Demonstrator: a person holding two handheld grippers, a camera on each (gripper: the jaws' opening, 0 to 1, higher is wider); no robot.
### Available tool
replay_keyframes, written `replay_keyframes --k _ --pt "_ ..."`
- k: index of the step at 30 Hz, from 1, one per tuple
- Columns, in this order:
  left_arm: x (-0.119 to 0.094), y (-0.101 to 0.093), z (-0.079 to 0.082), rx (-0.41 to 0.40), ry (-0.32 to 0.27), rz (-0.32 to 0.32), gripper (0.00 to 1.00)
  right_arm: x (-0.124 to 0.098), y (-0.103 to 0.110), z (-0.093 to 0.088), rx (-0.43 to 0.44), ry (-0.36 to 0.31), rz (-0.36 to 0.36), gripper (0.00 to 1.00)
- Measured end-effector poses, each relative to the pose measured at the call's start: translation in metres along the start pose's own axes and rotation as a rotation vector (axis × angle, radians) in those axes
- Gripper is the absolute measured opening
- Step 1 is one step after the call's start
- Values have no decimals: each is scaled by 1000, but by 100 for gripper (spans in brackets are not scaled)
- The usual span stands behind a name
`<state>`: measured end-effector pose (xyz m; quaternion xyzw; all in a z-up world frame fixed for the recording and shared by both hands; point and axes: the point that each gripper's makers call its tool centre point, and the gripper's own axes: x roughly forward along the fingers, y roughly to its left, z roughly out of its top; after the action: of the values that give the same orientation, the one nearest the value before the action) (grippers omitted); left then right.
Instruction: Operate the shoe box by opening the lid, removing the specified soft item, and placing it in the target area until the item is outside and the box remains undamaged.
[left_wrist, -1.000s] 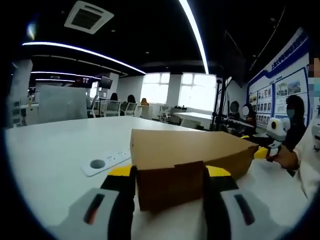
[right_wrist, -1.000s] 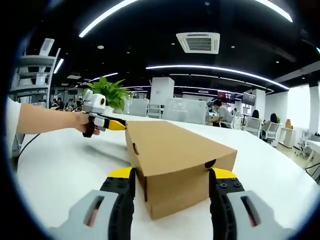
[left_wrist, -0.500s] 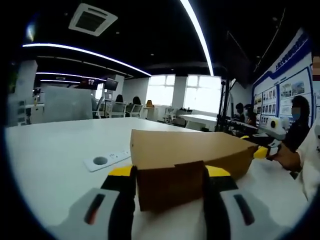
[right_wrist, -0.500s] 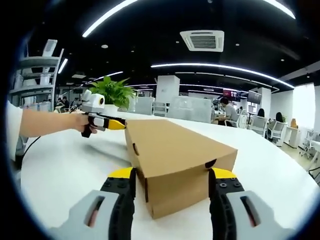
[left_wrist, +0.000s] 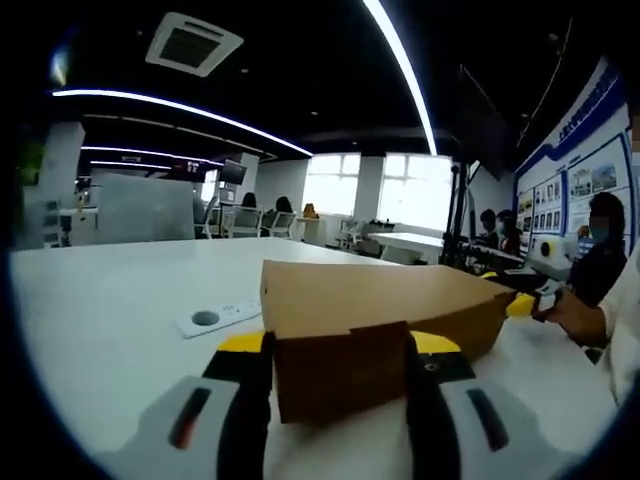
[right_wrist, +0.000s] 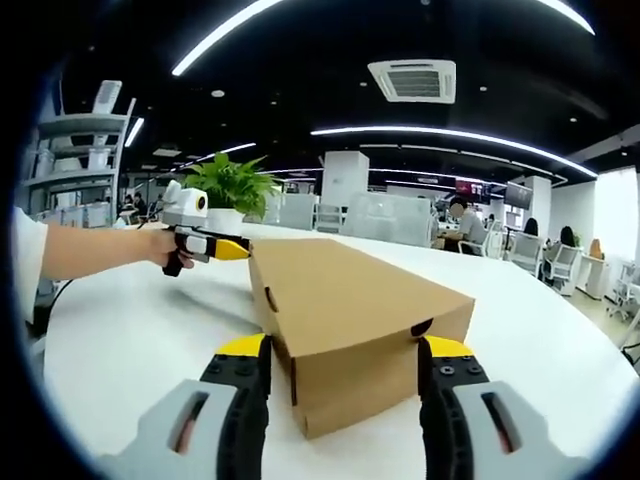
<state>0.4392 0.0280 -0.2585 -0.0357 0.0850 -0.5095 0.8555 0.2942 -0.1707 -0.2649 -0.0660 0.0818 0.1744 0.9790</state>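
Nothing shifted since earlier frames. Shoe box (right_wrist: 350, 320): thin cardboard, light, crushable, lid shut, on white table (right_wrist: 130, 350). My left gripper (left_wrist: 336, 360) and right gripper (right_wrist: 342, 372), both spread, flank opposite ends; best hold probably the lid edge.

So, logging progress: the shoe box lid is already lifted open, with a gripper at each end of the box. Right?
Not quite. The right gripper view shows the lid shut flat on the shoe box. The rest holds: the right gripper straddles one end and the left gripper is at the other.
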Motion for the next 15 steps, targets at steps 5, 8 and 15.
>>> replay_keyframes --k 5,8,15 --pt "-3 -3 0 -4 16 8 53 -1 0 0 -1 -3 11 60" --pt "-5 -5 -1 -6 25 12 52 -1 -1 0 -2 -7 19 61" --pt "-7 -7 -2 -6 5 21 52 -1 -3 0 -5 -15 34 60"
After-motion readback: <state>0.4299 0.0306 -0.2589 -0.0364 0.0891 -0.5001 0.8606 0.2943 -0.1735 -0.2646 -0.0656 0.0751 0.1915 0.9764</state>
